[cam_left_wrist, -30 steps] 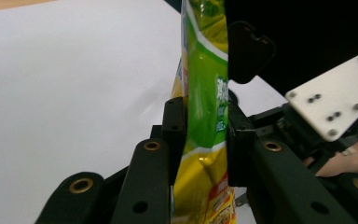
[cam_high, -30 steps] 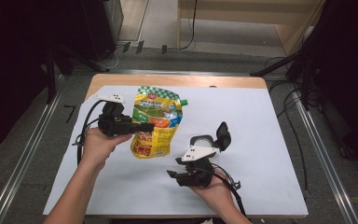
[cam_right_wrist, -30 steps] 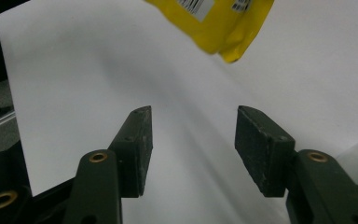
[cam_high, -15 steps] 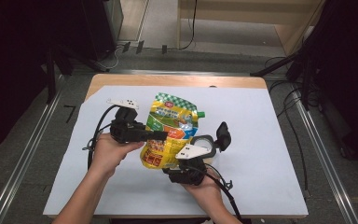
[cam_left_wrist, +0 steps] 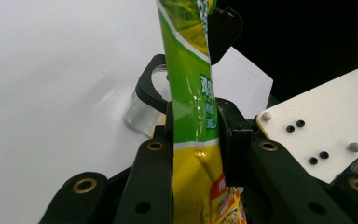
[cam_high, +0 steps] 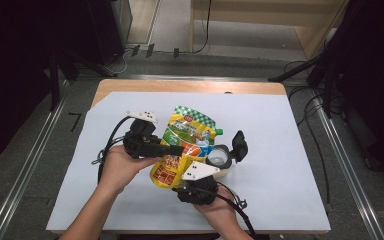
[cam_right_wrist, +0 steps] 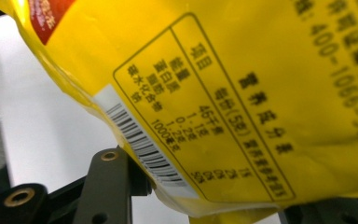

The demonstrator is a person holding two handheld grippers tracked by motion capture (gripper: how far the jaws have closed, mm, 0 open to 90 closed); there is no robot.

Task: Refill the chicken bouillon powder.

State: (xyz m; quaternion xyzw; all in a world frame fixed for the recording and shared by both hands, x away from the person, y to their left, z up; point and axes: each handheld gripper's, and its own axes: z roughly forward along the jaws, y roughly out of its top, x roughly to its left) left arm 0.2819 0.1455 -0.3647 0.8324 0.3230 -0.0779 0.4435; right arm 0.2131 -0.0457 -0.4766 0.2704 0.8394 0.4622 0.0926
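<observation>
High view: a person holds a claw in each hand over the white-covered bench (cam_high: pixel 290 150).
Bag: the green and yellow shiny plastic food bag (cam_high: pixel 187 145) is lifted off the bench, just beside the clear glass jar with a black flip lid (cam_high: pixel 220 156).
Long way of the bag: it runs from its green top, past the jar on the far side, down to its yellow bottom on the person's side of the jar.
Left claw: the left claw (cam_left_wrist: pixel 193 135) pinches the bag across its middle, where green meets yellow; both pads press on it.
Right claw: the right claw (cam_high: pixel 192 175) is under the yellow bottom end, on the person's side of the jar. Its jaws have just been closing with the bag's bottom edge (cam_right_wrist: pixel 182 184) between them. I cannot tell if the pads press yet.
Nearer hand: the right one is nearer the loose bottom end, so I think it grips there next.
</observation>
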